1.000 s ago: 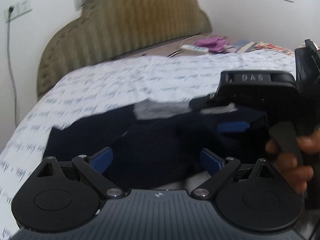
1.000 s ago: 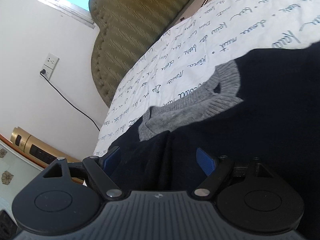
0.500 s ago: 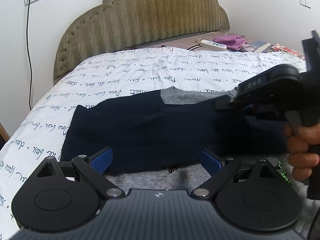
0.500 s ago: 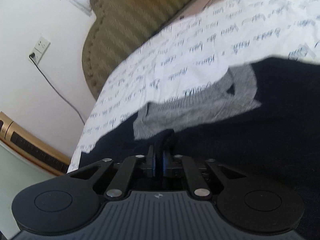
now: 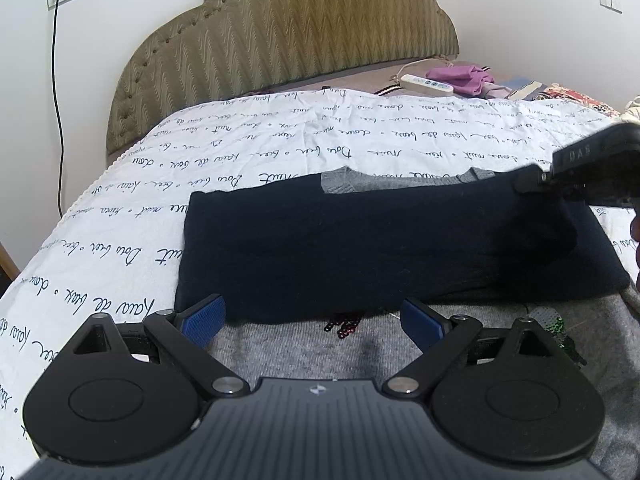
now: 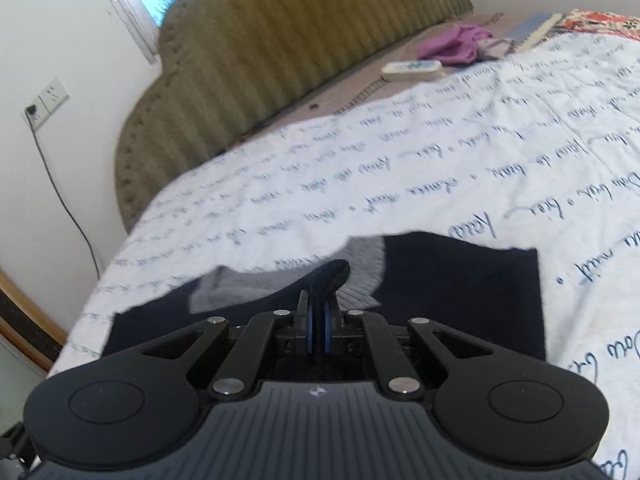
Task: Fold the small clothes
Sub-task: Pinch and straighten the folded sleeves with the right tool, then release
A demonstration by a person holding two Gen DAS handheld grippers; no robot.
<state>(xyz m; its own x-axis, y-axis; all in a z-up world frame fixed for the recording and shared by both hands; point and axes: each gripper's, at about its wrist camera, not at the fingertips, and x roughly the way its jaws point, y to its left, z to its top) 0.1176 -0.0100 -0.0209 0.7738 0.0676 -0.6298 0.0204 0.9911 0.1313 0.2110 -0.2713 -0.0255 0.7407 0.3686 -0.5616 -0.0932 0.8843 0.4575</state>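
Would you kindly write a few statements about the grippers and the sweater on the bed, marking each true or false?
1. The right gripper is shut on the sweater's navy fabric. True.
2. The left gripper grips the sweater. False: it is open, holding nothing.
3. A power strip lies near the headboard. True.
4. The bedsheet is plain white. False: it carries script lettering.
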